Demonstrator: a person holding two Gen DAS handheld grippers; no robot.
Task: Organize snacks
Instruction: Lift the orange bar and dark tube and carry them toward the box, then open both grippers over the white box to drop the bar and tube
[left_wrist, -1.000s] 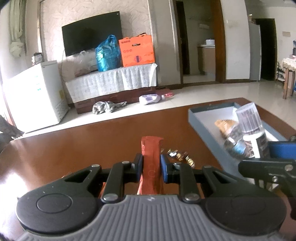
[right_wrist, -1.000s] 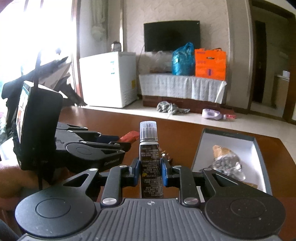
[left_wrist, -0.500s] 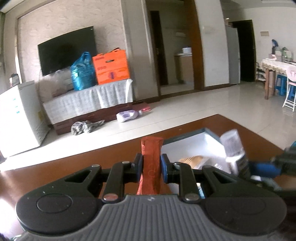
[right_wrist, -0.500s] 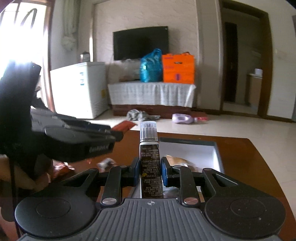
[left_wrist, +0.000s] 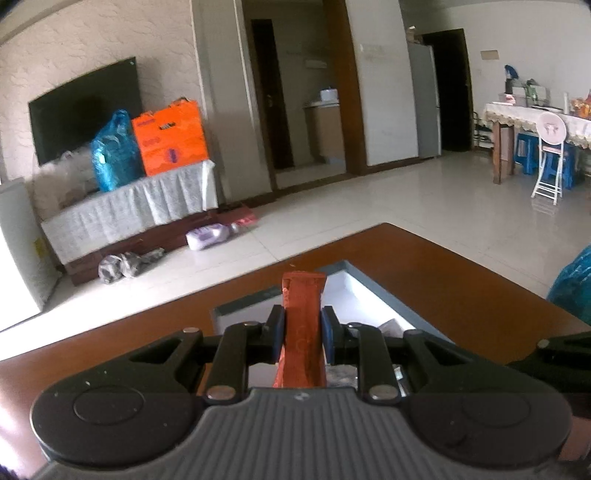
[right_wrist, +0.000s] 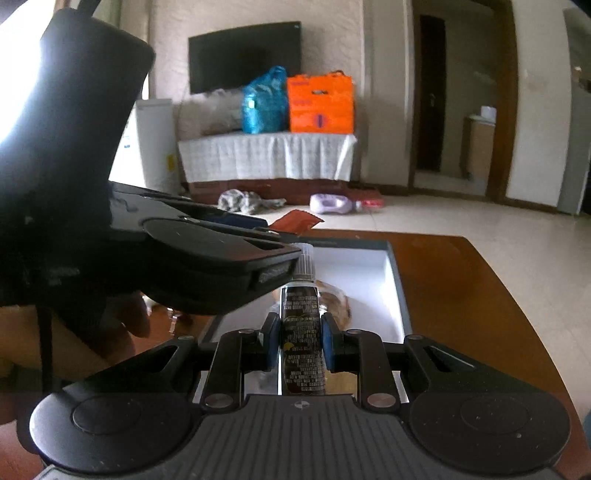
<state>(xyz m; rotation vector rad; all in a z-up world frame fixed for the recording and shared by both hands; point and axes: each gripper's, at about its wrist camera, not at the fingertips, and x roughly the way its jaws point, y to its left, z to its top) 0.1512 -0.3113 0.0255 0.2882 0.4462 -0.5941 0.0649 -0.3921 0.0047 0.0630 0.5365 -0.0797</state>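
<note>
Looking from largest to smallest, we see the brown wooden table (right_wrist: 480, 295), and on it the shallow grey box with white inside (right_wrist: 397, 288), where a clear bag of brown snacks (right_wrist: 334, 301) lies. Our left gripper (left_wrist: 303, 334) is closed on a red-orange snack packet (left_wrist: 303, 317), held above the near end of the box. Our right gripper (right_wrist: 303, 338) is closed on a small dark tube with a ribbed clear cap (right_wrist: 303, 332), upright, also over the box.
</note>
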